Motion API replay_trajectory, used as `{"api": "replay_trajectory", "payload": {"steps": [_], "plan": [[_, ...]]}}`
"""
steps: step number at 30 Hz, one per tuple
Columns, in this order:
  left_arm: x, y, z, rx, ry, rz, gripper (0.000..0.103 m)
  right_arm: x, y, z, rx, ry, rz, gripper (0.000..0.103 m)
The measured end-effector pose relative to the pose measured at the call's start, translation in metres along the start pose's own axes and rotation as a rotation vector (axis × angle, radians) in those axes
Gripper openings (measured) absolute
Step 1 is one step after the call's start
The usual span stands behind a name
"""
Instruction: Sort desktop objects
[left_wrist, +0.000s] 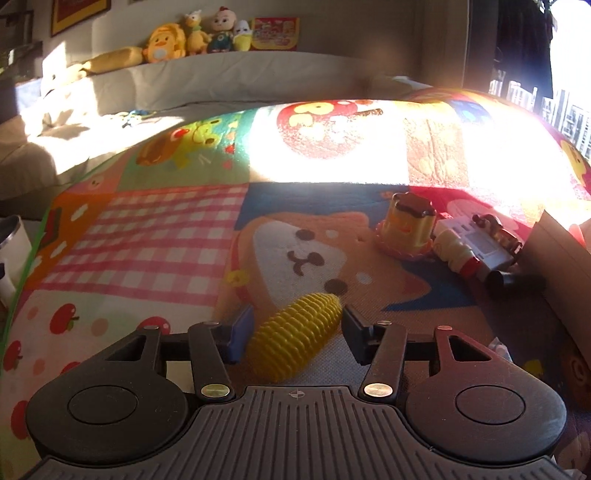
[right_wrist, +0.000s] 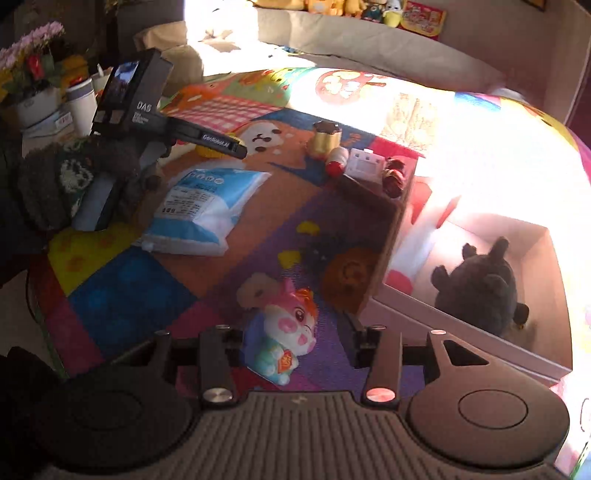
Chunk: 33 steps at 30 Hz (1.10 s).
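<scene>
A yellow toy corn cob (left_wrist: 293, 336) lies on the colourful play mat between the fingers of my left gripper (left_wrist: 297, 332). The jaws are open around it, with a gap on the right side. My right gripper (right_wrist: 299, 345) is open around a small pink-and-white hamster figure (right_wrist: 286, 332) that stands on the mat. A cardboard box (right_wrist: 535, 258) to the right holds a dark plush toy (right_wrist: 476, 284). The left gripper's body (right_wrist: 147, 99) shows at the upper left of the right wrist view.
A yellow pudding toy (left_wrist: 404, 225), a small white bottle with a red cap (left_wrist: 460, 254), a white toy block (left_wrist: 484, 240) and a dark object cluster by the box's far corner. A blue-and-white packet (right_wrist: 199, 210) lies on the mat. Cups and flowers (right_wrist: 33, 74) stand at the left. Plush toys line the sofa back (left_wrist: 195, 37).
</scene>
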<state>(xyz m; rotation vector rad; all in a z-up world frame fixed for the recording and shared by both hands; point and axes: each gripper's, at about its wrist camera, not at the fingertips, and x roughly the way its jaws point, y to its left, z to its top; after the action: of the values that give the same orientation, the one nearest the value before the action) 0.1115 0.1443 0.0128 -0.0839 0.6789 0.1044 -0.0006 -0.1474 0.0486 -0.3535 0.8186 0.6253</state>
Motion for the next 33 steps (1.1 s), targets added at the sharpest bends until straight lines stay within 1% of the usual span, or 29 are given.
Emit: {"api": "replay_trajectory", "payload": {"steps": [1,3,6,8,11,12,14,16,18,21,23,24,25,26,27,28,29,30,31,32,33], "plan": [[-0.002,-0.002,-0.001,0.011,0.005,-0.013,0.037,-0.002,-0.006,-0.004,0.028,-0.002,-0.002,0.050],[-0.008,-0.007,-0.002,0.039,0.010,-0.039,0.036,-0.003,-0.016,-0.014,0.075,-0.003,0.003,0.053],[-0.024,-0.017,-0.001,0.093,-0.016,-0.046,0.036,0.002,-0.027,-0.028,0.129,-0.004,0.017,0.060],[-0.040,-0.021,0.003,0.087,-0.039,-0.066,0.036,0.004,-0.033,-0.036,0.162,-0.012,0.013,0.062],[-0.074,-0.035,0.008,0.094,-0.085,-0.157,0.036,0.004,-0.045,-0.044,0.221,-0.040,-0.006,0.063],[-0.088,-0.044,0.006,0.106,-0.101,-0.199,0.036,0.006,-0.050,-0.046,0.242,-0.061,-0.026,0.065],[-0.107,-0.061,-0.002,0.125,-0.103,-0.277,0.036,0.012,-0.059,-0.044,0.270,-0.092,-0.052,0.066],[-0.120,-0.076,-0.016,0.152,-0.087,-0.341,0.036,0.023,-0.067,-0.036,0.309,-0.107,-0.048,0.066],[-0.130,-0.088,-0.032,0.179,-0.060,-0.394,0.036,0.035,-0.074,-0.027,0.357,-0.111,-0.008,0.066],[-0.136,-0.099,-0.053,0.212,0.002,-0.455,0.037,0.048,-0.075,-0.013,0.364,-0.141,-0.012,0.066],[-0.137,-0.101,-0.064,0.229,0.033,-0.465,0.039,0.050,-0.072,-0.008,0.365,-0.149,-0.011,0.066],[-0.135,-0.100,-0.070,0.234,0.051,-0.465,0.043,0.047,-0.068,-0.007,0.357,-0.156,0.002,0.066],[-0.132,-0.100,-0.075,0.236,0.068,-0.462,0.049,0.043,-0.064,-0.008,0.344,-0.162,0.016,0.066],[-0.128,-0.098,-0.079,0.235,0.087,-0.455,0.052,0.038,-0.059,-0.009,0.323,-0.169,0.036,0.066],[-0.125,-0.097,-0.084,0.233,0.102,-0.451,0.057,0.032,-0.053,-0.011,0.299,-0.171,0.057,0.067],[-0.123,-0.095,-0.087,0.228,0.115,-0.450,0.062,0.027,-0.047,-0.013,0.275,-0.170,0.080,0.071],[-0.121,-0.093,-0.090,0.221,0.126,-0.451,0.064,0.023,-0.041,-0.015,0.253,-0.165,0.102,0.073],[-0.121,-0.092,-0.093,0.215,0.136,-0.453,0.069,0.021,-0.036,-0.018,0.236,-0.154,0.126,0.074],[-0.121,-0.091,-0.095,0.214,0.144,-0.457,0.075,0.020,-0.031,-0.020,0.231,-0.141,0.147,0.074],[-0.122,-0.090,-0.097,0.216,0.151,-0.464,0.079,0.021,-0.027,-0.022,0.233,-0.128,0.163,0.074],[-0.124,-0.089,-0.098,0.219,0.152,-0.463,0.084,0.022,-0.022,-0.024,0.235,-0.110,0.179,0.071]]}}
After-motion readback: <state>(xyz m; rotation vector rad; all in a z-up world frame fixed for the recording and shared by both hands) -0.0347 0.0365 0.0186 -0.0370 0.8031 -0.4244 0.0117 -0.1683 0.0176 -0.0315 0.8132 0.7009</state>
